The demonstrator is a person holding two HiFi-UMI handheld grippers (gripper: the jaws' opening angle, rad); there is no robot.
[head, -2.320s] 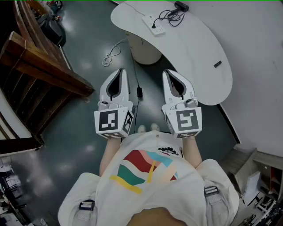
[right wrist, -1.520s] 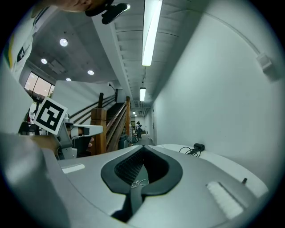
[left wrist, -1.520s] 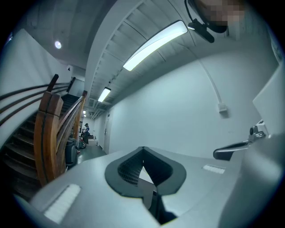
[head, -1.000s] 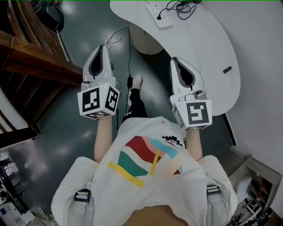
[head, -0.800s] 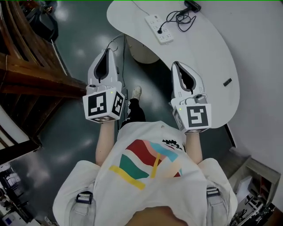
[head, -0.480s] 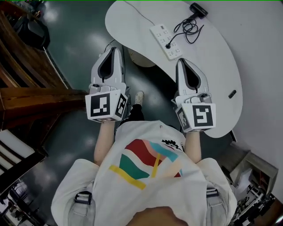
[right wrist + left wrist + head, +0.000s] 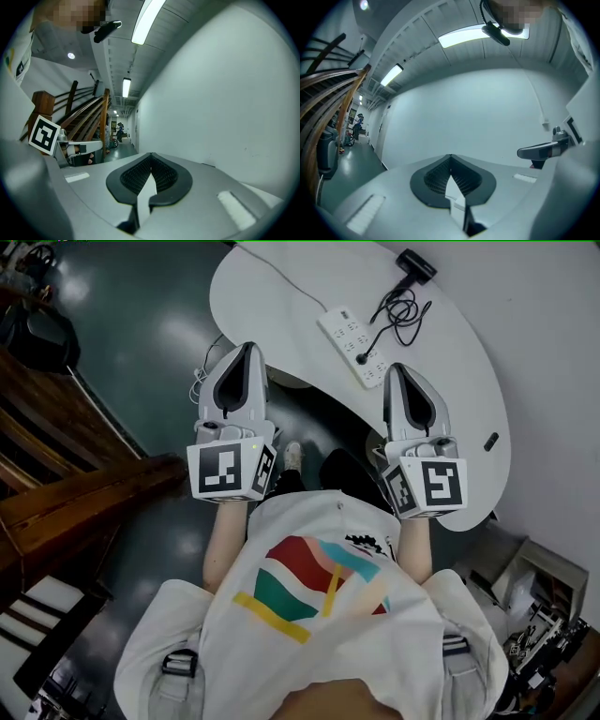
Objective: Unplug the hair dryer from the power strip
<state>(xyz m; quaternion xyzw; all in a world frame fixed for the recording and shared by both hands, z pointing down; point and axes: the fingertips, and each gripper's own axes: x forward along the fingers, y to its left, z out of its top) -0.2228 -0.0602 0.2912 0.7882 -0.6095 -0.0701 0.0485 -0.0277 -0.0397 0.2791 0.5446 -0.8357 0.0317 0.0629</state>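
One black hair dryer point(image 7: 416, 264), coiled cord point(image 7: 403, 306), white power strip point(image 7: 349, 330)

White table point(image 7: 281, 324), curved kidney outline, standing on a dark glossy floor point(image 7: 141, 362) with light glare. On the top: white power strip point(image 7: 352, 332), lying diagonally, mid-table. One black plug point(image 7: 362, 359) seated at the strip's near end. Black cord point(image 7: 405, 310) runs from the plug into a loose tangle just beside the strip, then on to the black hair dryer point(image 7: 415, 263) at the far edge. Thin white lead point(image 7: 281, 279) leaves the strip's far end across the bare top. Small dark object point(image 7: 491, 440), too small to identify, near the right rim, well apart from the rest.
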